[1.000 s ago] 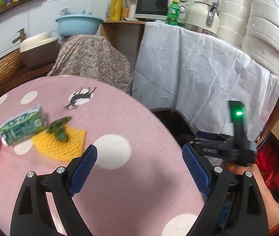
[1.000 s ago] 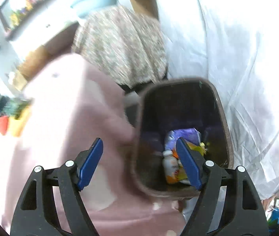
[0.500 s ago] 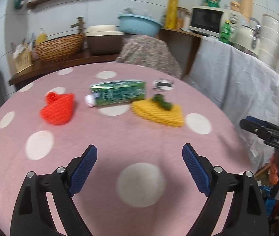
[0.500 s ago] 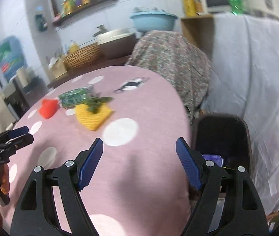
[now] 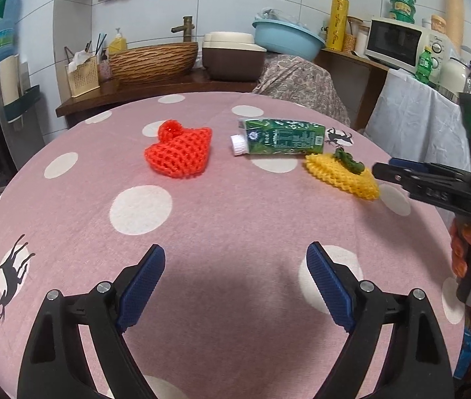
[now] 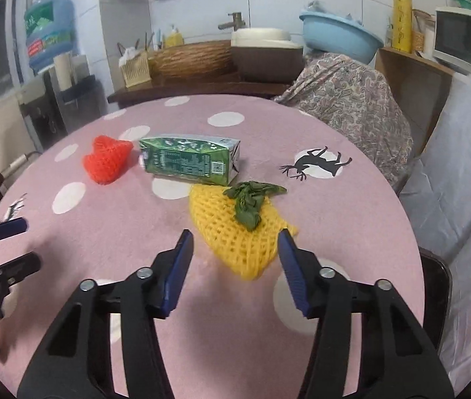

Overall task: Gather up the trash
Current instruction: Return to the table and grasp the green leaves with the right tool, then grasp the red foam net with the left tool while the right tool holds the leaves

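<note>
Right hand-held gripper point(image 6: 233, 247) open, empty, its jaws flanking the near end of the yellow foam net point(image 6: 235, 229) on the worktop point(image 6: 135, 232). Wilted leaf point(image 6: 250, 201) atop the net. Green carton point(image 6: 190, 163) and red foam net point(image 6: 107, 159) lie beyond. Left hand-held gripper point(image 5: 235, 266) open, empty.

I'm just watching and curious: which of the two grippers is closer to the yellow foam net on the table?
Right. The right gripper is open with the yellow foam net just ahead of its fingers. The left gripper is open over bare tablecloth, well short of it.
</note>
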